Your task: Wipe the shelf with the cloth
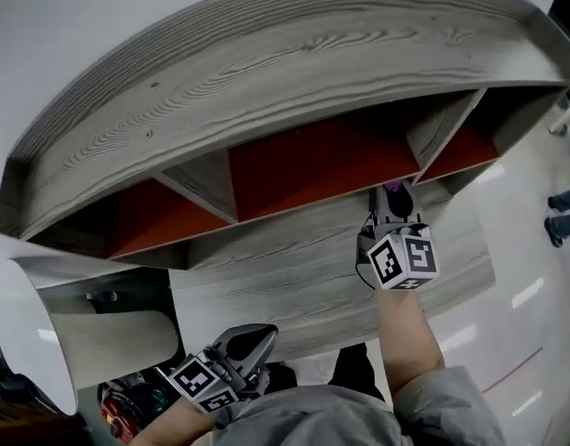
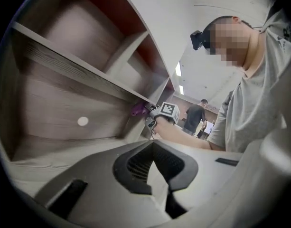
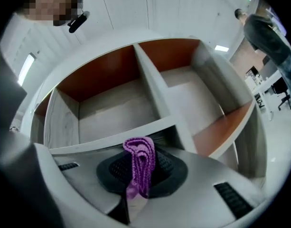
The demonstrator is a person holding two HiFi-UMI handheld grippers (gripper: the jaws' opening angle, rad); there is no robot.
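1. Presently, the right tool [image 1: 393, 198] is pinching a purple cloth [image 3: 139, 161]. The cloth is folded between the jaws and sticks out past their tips.
2. Cloth and tool tips sit at the front edge of a board of the shelf [image 1: 294, 82], just beside the divider [image 3: 157, 91] between the middle and right compartments. Whether cloth and board touch cannot be told.
3. Shelf finish: grey wood grain, with red-orange back panels in the compartments.
4. Left tool [image 1: 250, 344] hangs low, close to the person's body and well apart from the cloth. Its jaws are pressed together, nothing between them.
5. Left gripper view shows the right tool's marker cube [image 2: 168, 111] at the shelf edge, with the cloth just beyond it against the wood.
6. Bystander [image 2: 195, 117] in a dark top stands in the background, well apart from the shelf.
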